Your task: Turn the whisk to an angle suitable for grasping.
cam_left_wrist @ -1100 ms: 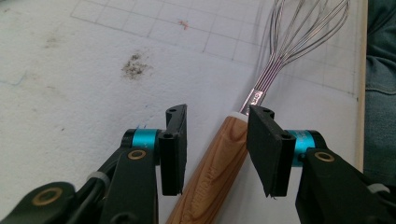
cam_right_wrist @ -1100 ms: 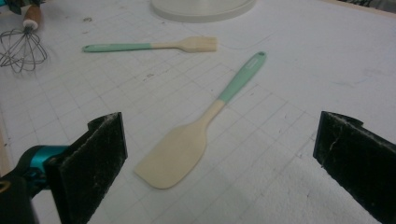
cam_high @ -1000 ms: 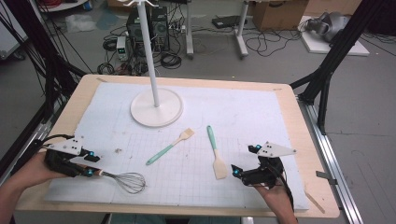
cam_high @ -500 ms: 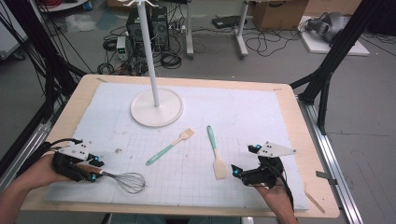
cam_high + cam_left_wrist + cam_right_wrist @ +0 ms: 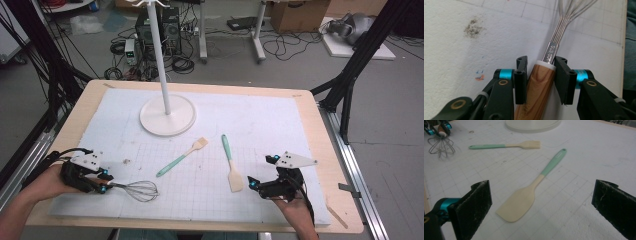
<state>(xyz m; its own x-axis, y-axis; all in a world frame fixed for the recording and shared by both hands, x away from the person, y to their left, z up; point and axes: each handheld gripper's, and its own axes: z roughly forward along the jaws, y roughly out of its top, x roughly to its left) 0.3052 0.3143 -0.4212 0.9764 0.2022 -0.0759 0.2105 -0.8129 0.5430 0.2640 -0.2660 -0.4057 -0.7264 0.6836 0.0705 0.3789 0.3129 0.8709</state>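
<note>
A whisk with a wooden handle lies at the front left of the white mat. My left gripper is shut on that handle just below the wire neck, both pads against the wood. A teal-handled spatula lies front centre, its pale blade just ahead of my right gripper. That gripper stands open wide and holds nothing. A teal-handled pastry brush lies between the two.
A white pole stand with a round base stands at the mat's back left. The wooden table edge runs close to the right hand. Black frame legs, cables and boxes stand on the floor beyond.
My left gripper has slid right onto the whisk's handle and closed around it. The whisk, spatula, brush and right gripper have stayed put.
</note>
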